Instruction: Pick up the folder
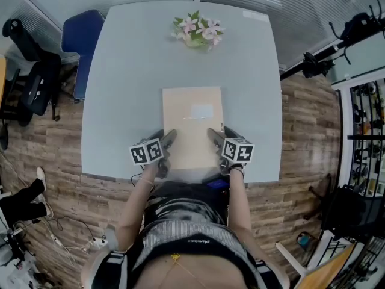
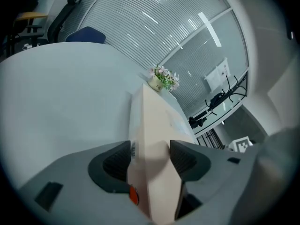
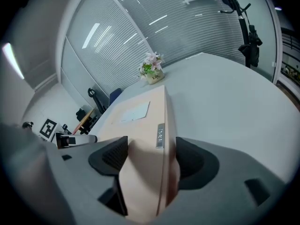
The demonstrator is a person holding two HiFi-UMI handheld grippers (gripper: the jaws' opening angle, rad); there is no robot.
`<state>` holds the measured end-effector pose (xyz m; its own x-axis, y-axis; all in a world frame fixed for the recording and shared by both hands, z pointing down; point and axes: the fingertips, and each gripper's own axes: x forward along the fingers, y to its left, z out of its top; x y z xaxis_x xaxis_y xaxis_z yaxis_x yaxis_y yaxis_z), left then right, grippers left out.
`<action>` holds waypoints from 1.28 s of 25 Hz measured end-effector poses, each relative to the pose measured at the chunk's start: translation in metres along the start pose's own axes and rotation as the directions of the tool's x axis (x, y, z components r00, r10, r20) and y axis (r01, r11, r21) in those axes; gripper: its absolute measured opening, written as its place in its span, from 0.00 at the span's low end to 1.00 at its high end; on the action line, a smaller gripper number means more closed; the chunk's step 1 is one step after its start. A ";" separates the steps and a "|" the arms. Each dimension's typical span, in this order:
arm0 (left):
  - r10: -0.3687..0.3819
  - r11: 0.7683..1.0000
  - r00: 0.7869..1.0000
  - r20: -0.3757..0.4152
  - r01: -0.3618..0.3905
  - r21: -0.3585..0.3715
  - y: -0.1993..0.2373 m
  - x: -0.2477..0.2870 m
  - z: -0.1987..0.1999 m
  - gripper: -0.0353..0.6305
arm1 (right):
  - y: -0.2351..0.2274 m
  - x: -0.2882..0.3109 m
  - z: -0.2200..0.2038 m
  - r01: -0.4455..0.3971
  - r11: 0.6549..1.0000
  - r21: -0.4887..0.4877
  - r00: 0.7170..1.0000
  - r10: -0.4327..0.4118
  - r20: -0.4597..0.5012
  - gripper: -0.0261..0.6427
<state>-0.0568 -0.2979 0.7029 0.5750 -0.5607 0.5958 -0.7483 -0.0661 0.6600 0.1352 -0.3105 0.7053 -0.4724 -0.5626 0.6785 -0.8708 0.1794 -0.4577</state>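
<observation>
Tan, slab-thick folder (image 1: 192,125) with pale label (image 1: 202,111) on top, flat on grey bench (image 1: 126,71); near corners between wide-spread jaws of left tool (image 1: 171,135) and right tool (image 1: 212,133).

The folder (image 1: 192,125) is seen as smooth, matt tan card, with a paler paper label (image 1: 202,111) stuck on it. The table (image 1: 132,71) is finished in a smooth pale grey surface with a faint sheen. The floor (image 1: 301,125) is laid in grainy brown wood planks. The left gripper (image 2: 150,161) and right gripper (image 3: 146,159) are formed in matt grey plastic, and their pads (image 2: 117,162) are dark and ribbed. The chair (image 1: 84,35) is covered in blue cloth.
</observation>
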 end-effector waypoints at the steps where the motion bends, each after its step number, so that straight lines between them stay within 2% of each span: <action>1: 0.000 1.000 1.000 0.003 0.000 -0.001 0.001 0.000 0.000 0.41 | 0.000 0.001 0.000 -0.001 1.000 -0.006 1.000 0.001 0.003 0.52; 14: 0.083 0.992 0.995 0.058 -0.088 0.086 0.006 -0.003 0.006 0.41 | -0.002 0.004 -0.003 -0.030 1.000 0.005 0.999 0.030 0.039 0.53; 19: 0.037 0.997 0.999 0.038 -0.039 0.062 0.004 0.003 -0.002 0.41 | -0.002 0.004 -0.003 -0.025 1.000 0.000 0.999 0.025 0.041 0.53; 26: 0.062 0.994 0.996 0.059 -0.067 0.082 0.007 -0.003 0.005 0.42 | -0.002 0.004 -0.003 -0.026 1.000 -0.002 0.999 0.026 0.040 0.53; 32: 0.041 0.995 0.996 0.075 -0.048 0.087 0.001 -0.005 0.003 0.41 | 0.002 0.000 -0.002 -0.027 0.999 -0.020 0.998 0.029 0.057 0.51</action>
<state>-0.0619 -0.2978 0.6992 0.5171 -0.6233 0.5866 -0.8009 -0.1106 0.5885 0.1332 -0.3086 0.7048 -0.4887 -0.6019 0.6316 -0.8601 0.2111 -0.4644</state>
